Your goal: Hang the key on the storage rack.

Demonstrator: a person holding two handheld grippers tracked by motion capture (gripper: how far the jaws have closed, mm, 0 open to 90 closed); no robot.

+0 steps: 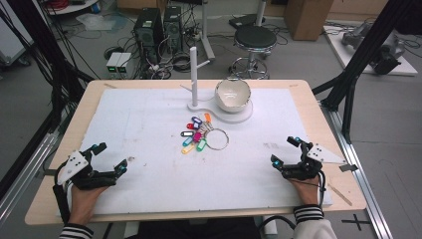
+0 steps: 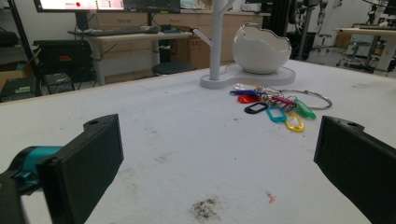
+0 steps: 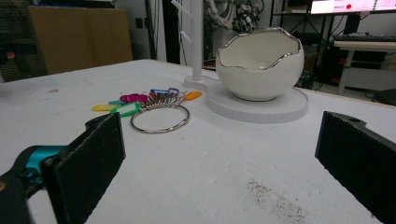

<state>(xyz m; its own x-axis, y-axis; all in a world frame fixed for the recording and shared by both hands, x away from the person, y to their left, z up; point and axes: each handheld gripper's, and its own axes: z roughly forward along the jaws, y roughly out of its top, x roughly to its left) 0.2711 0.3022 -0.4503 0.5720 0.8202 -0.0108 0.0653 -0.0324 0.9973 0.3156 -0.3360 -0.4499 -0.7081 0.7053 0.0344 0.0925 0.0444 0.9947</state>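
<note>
The thin metal key ring with its bunch of coloured plastic tags lies mid-surface before the white egg-shaped bowl: light, loose, likely slippery; pinch the wire ring. Left claw and right claw both gape, released.

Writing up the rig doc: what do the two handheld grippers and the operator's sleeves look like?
Both the left gripper and right gripper are black with flat black fingers, teal accents near the finger bases, and a grey three-cornered plate on top. A black cable trails from the right one. Sleeves are black-and-white striped.

Multicoloured key tags; white bowl; striped sleeves.
</note>
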